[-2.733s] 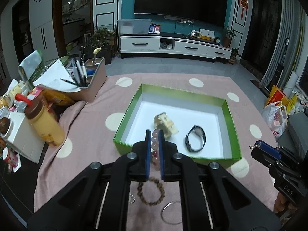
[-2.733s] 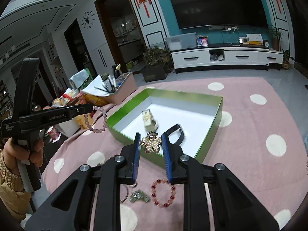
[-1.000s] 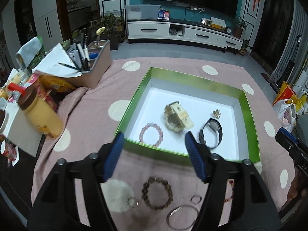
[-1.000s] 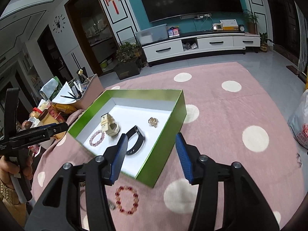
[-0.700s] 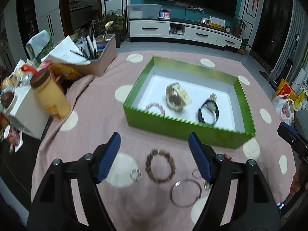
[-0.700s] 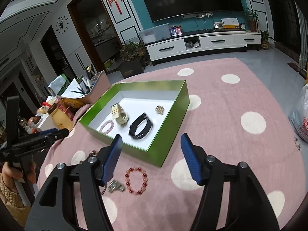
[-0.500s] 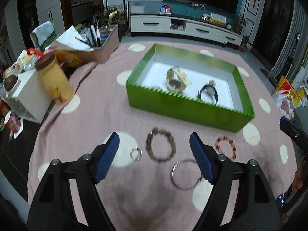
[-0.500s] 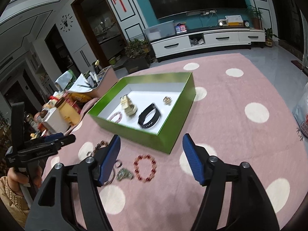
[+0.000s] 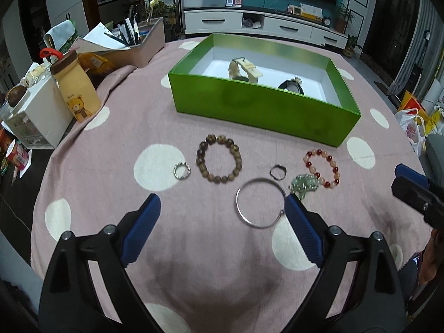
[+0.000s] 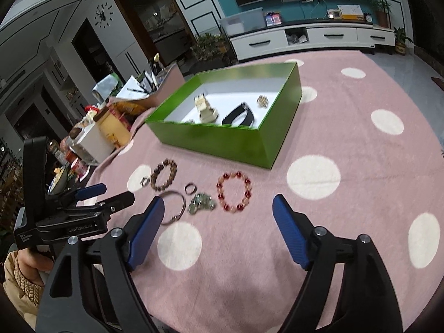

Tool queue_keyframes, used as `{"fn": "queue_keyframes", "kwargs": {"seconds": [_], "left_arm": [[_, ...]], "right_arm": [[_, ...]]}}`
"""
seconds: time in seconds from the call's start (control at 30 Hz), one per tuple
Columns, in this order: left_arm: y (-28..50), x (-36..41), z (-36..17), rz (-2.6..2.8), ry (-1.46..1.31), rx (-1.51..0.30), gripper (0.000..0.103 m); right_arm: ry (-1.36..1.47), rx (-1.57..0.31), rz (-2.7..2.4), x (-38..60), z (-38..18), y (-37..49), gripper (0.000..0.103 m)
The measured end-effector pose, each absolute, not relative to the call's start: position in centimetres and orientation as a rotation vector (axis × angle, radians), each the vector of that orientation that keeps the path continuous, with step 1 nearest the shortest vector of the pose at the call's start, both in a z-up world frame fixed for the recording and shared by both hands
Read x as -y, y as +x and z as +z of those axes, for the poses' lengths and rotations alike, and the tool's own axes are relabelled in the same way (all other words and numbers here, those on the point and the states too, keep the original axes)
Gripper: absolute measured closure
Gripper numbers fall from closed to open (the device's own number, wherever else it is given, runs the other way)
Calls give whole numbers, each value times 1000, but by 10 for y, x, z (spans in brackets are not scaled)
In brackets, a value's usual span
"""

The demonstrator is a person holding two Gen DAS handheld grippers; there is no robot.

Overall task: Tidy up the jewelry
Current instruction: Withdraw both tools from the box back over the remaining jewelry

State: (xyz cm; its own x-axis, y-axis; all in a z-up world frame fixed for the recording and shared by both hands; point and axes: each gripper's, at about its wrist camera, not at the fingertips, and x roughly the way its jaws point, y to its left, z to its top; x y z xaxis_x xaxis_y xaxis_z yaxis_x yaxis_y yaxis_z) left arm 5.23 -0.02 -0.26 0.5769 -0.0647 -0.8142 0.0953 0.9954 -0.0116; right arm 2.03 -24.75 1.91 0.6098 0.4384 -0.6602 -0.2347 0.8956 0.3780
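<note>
My left gripper (image 9: 222, 208) hangs over the pink dotted tabletop (image 9: 116, 144) on the near side of the green box (image 9: 258, 102), its jaws wide and opening further with nothing gripped; the silver bangle (image 9: 260, 206) lies on the cloth between the blue pads, untouched. Left to right in front of the box lie a small silver ring (image 9: 182, 170), a brown bead bracelet (image 9: 219, 158), a dark ring (image 9: 278, 171), a green charm (image 9: 304, 184) and a red bead bracelet (image 9: 322, 168). My right gripper (image 10: 217, 211), also near the box's front wall, has jaws wide and opening further, empty, the red bead bracelet on the cloth just ahead of them.
</note>
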Motion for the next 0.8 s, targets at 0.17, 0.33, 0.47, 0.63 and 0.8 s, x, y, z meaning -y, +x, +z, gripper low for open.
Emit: {"fn": "queue_keyframes", "kwargs": {"seconds": [0.17,0.33,0.47,0.63,0.8], "left_arm": [[48,2,-9,-97,41,-966,11],[46,5,-13,-100,55,-969,11],[46,6,-14,-95,62,-966,10],[47,5,-17,-87,69,-967,10],[46,6,-23,-96,75,-972,10]], "right_arm": [[258,-857,399,240,11,16,19],[236,-867,397,233,8,15,14],[180,-859,378,227,9,12,14],[114,-842,358,221,8,9,14],[65,-850,353,215,3,10,14]]}}
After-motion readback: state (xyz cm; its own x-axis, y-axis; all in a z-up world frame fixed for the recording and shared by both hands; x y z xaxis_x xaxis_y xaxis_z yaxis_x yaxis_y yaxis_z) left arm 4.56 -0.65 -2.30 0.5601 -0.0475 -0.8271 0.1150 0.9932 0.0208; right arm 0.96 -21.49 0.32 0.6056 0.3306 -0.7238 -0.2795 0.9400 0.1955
